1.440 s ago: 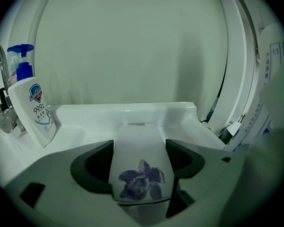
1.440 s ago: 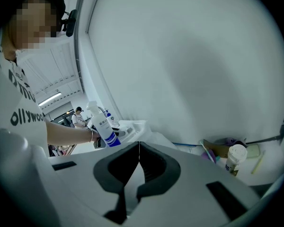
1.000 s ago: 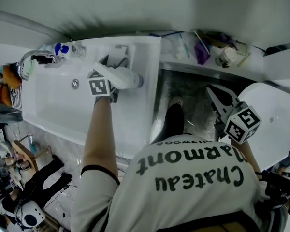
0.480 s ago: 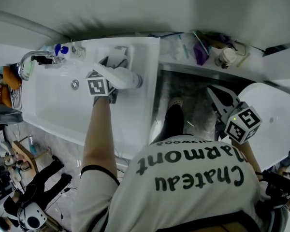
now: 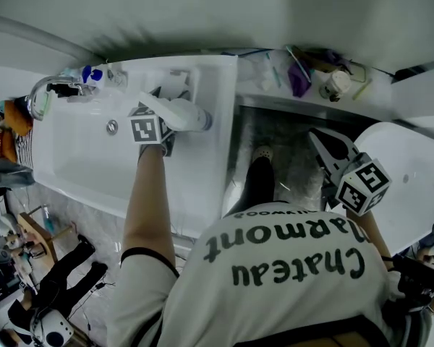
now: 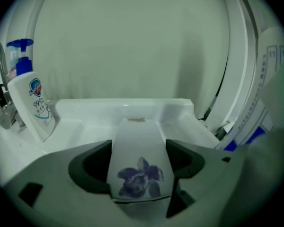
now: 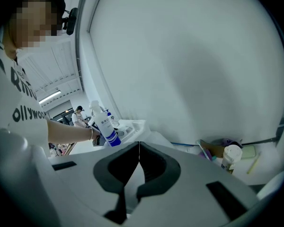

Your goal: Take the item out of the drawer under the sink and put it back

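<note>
1. Over the back right of the sink (image 5: 79, 157), toward 11 o'clock in the head view, my left gripper (image 6: 138, 145) is clamped on the white flower-printed item (image 6: 138, 174). No drawer shows.
2. My right gripper (image 7: 139, 148), out at 3 o'clock, has its jaws pressed together on nothing.
3. I judge the return comes next. I'd hold the left squeeze firm, use the right on the drawer front, and lower the item in lengthwise.
4. In the left gripper view the item's long axis runs straight off toward 12 o'clock, print up. In the head view it slants from 10 to 4 o'clock. Which end is the cap I cannot tell.
</note>
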Available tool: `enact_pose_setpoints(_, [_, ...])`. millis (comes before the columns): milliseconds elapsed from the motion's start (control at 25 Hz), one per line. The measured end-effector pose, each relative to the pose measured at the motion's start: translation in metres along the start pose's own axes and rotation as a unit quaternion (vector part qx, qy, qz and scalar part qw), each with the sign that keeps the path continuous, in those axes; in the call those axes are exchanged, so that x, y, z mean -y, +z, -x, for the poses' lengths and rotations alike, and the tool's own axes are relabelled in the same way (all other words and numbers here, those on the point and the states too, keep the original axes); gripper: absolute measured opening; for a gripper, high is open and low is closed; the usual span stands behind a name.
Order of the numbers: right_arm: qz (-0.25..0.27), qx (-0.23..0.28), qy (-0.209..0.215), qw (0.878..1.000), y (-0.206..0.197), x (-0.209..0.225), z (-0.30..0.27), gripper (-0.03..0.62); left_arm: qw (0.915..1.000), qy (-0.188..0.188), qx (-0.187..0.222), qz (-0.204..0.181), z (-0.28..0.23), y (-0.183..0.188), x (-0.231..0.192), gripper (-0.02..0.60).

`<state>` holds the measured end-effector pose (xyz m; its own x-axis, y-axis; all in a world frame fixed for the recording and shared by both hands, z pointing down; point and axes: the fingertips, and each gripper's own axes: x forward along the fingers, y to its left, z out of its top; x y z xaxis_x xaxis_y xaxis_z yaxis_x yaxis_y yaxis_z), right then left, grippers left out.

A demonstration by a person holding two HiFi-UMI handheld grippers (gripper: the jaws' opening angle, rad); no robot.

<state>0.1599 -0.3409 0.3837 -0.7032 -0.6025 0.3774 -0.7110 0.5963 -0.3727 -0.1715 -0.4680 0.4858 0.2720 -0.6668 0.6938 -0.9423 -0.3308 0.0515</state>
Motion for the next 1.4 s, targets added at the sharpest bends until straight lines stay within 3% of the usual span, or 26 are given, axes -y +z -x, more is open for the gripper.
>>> enact_pose_setpoints(320, [0.004, 0.001, -0.002, 1.0, -0.002, -0.009, 0.006, 0.012, 0.9996, -0.006, 0.017, 0.021, 0.013, 0.002, -0.002, 0.337])
enact_pose_setpoints(760, [0.015, 0.01, 0.0, 1.0, -0.005, -0.024, 0.018, 0.012, 0.9921, 0.042, 0.102, 0.06, 0.057, 0.017, -0.024, 0.336])
enact_pose_setpoints(1000, [0.029, 0.011, 0.002, 1.0, -0.015, -0.039, 0.037, 0.012, 0.988, 0.057, 0.129, 0.062, 0.089, 0.012, -0.022, 0.334])
enact_pose_setpoints(1080, [0.034, 0.014, 0.002, 0.999, -0.018, -0.045, 0.046, 0.012, 0.9859, 0.063, 0.141, 0.065, 0.102, 0.008, -0.018, 0.305])
enact_pose_setpoints(1200, [0.043, 0.024, 0.003, 0.999, -0.021, -0.057, 0.059, 0.012, 0.9816, 0.075, 0.164, 0.063, 0.125, 0.007, -0.01, 0.2])
enact_pose_setpoints(1400, [0.055, 0.038, 0.008, 0.998, -0.027, -0.077, 0.084, 0.012, 0.9747, 0.063, 0.205, 0.064, 0.167, 0.005, 0.02, 0.15])
